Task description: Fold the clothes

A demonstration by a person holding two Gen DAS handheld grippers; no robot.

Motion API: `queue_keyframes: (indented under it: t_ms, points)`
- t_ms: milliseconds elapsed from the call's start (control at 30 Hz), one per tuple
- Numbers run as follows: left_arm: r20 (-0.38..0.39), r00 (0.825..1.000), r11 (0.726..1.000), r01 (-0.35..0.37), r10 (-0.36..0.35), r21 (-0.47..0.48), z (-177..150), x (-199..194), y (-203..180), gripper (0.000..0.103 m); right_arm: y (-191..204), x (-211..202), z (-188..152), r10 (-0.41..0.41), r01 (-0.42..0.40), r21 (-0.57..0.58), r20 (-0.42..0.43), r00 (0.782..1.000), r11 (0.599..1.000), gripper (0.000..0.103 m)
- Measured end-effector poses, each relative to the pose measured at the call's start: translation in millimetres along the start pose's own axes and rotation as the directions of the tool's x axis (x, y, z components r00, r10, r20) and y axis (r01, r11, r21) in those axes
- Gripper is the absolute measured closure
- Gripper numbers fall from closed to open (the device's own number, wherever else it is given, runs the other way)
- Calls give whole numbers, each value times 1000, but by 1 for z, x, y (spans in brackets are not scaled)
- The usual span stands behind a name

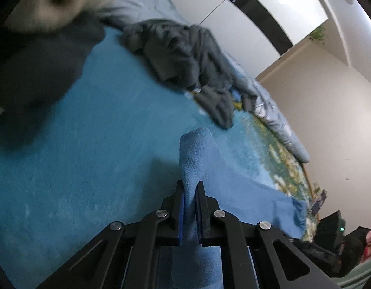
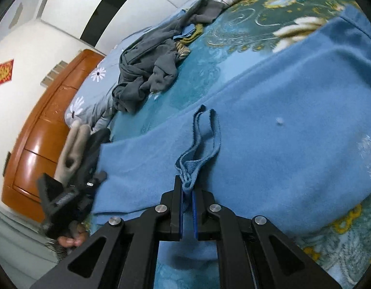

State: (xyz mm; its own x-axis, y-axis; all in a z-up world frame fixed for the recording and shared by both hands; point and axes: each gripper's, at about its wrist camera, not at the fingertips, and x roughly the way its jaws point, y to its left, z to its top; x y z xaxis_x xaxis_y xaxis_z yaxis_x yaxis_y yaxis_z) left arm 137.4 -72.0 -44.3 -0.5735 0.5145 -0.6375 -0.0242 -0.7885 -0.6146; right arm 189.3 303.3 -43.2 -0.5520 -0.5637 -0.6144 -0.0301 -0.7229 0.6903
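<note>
The left tool (image 1: 190, 192) is clamped on a raised fold of the blue fleece garment (image 1: 245, 192), the cloth standing up in a ridge between its two blue-padded fingers; the right tool (image 2: 187, 187) is likewise pinched shut on a bunched hem of the same blue fleece garment (image 2: 281, 120), a loop of edge curling up just beyond its tips. The garment lies spread over the bed (image 2: 245, 24), on a teal bedspread with a yellow and white flower pattern; farther back on the bed sits a crumpled grey garment (image 1: 185, 55), seen also from the right wrist (image 2: 149, 72), lying against a pale blue quilt with white daisies (image 2: 89, 91); behind the bed stands an orange wooden headboard (image 2: 48, 125); white walls rise beyond.
</note>
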Motion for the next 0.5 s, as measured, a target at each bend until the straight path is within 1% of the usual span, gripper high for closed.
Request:
queue_keyframes:
  t_ms: [33, 100, 167, 200, 267, 300, 333, 367, 400, 467, 500]
  points:
    - [-11, 1000, 1000, -5, 5, -8, -1, 4, 3, 94, -1, -8, 1, -7, 7, -4, 14, 1000, 1000, 96]
    - [-31, 999, 1000, -8, 7, -27, -3, 10, 9, 94, -7, -32, 4, -35, 36, -17, 71, 997, 999, 96]
    - [-36, 999, 999, 10, -11, -47, -2, 11, 15, 92, -22, -62, 8, -74, 73, 15, 152, 986, 997, 95]
    - [-37, 999, 999, 11, -13, -49, -3, 11, 17, 91, -33, -77, 9, -102, 94, 50, 195, 975, 994, 95]
    - [-40, 999, 999, 7, -9, -48, -5, 12, 19, 89, -62, -110, 8, -188, 148, 160, 276, 943, 976, 94]
    - [-43, 999, 999, 7, -9, -51, -5, 13, 21, 89, -76, -124, 4, -230, 168, 215, 306, 924, 962, 94]
    - [-48, 999, 998, 5, -8, -55, -6, 15, 22, 89, -88, -134, 0, -254, 172, 262, 322, 912, 950, 94]
    - [-53, 999, 998, 3, -6, -61, -6, 17, 23, 89, -100, -142, -2, -271, 170, 305, 331, 904, 937, 91]
    - [-57, 998, 998, 1, -5, -67, -6, 19, 24, 89, -107, -144, -4, -267, 156, 325, 333, 904, 933, 87]
    - [-62, 998, 997, -1, -4, -76, -6, 22, 25, 88, -116, -142, -5, -240, 120, 344, 332, 912, 931, 67]
    - [-63, 998, 997, 0, -4, -75, -6, 21, 25, 88, -118, -138, -3, -219, 97, 348, 332, 917, 933, 65]
